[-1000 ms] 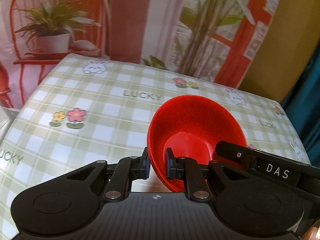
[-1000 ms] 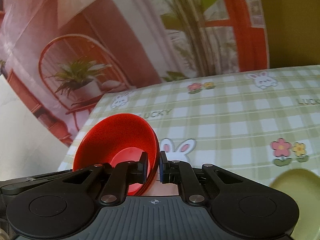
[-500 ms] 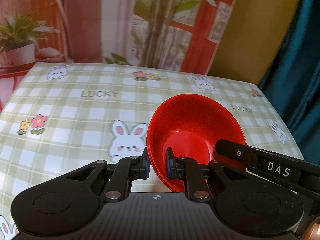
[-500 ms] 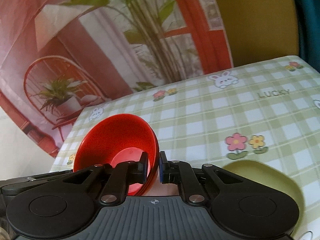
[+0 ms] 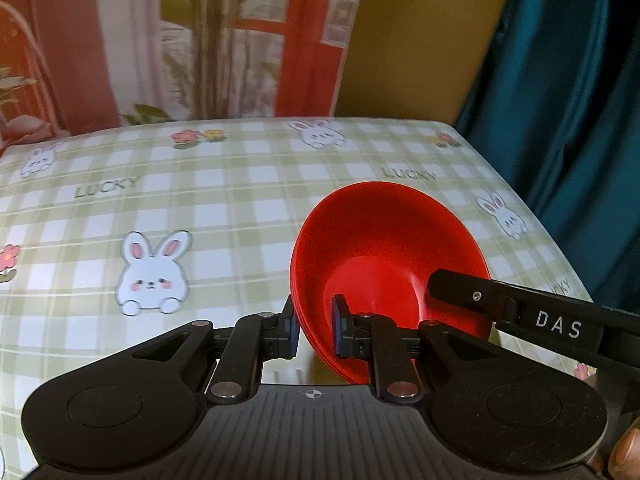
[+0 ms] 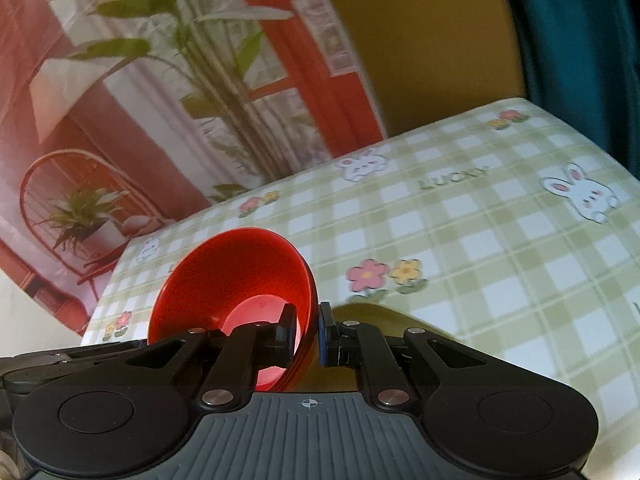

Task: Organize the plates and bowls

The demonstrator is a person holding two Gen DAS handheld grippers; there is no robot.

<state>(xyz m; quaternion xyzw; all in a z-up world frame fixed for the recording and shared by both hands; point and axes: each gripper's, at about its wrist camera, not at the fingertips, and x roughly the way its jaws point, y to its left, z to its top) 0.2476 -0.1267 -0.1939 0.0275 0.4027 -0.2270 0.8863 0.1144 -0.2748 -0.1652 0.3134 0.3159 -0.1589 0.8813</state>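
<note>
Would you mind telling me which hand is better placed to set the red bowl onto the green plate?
The right. Both jaws pinch the red bowl's rim on opposite sides, but the green plate shows only in the right wrist view, just past the right gripper. The left gripper faces only bare tablecloth.

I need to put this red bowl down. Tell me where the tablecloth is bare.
Left wrist view: the tablecloth lies bare from the red bowl leftward and back to the far edge. Right wrist view: bare beyond the flower print to the far right corner. Crowded: a green plate sits just under the right gripper; the left gripper shares the bowl.
</note>
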